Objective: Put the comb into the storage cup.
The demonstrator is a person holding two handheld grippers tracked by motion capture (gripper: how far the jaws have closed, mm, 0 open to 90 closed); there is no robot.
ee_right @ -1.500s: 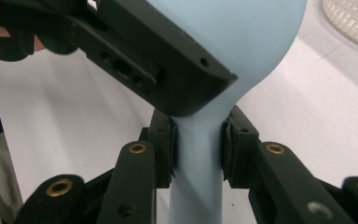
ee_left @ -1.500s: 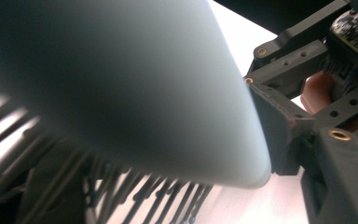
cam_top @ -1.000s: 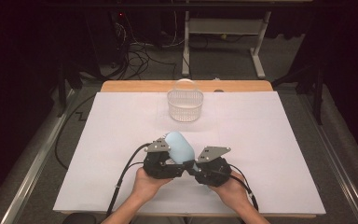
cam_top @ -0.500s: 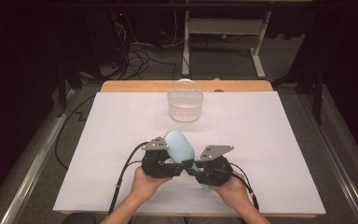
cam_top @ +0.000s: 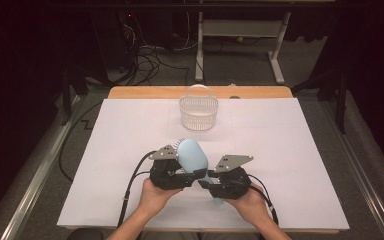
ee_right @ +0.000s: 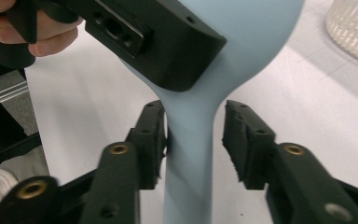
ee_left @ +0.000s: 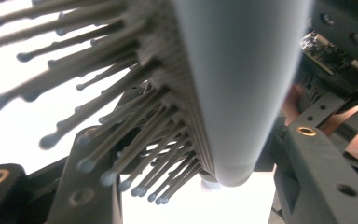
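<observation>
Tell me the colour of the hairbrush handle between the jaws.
Pale blue. The hairbrush handle shows best in the right gripper view, standing between that gripper's black jaws.

Bright table, dark surroundings, blurred close-ups

Only the white basket stands on the table; to its left, right and front is free room.

High view looks down the table; both gripper views (very close) share the hairbrush.
</observation>
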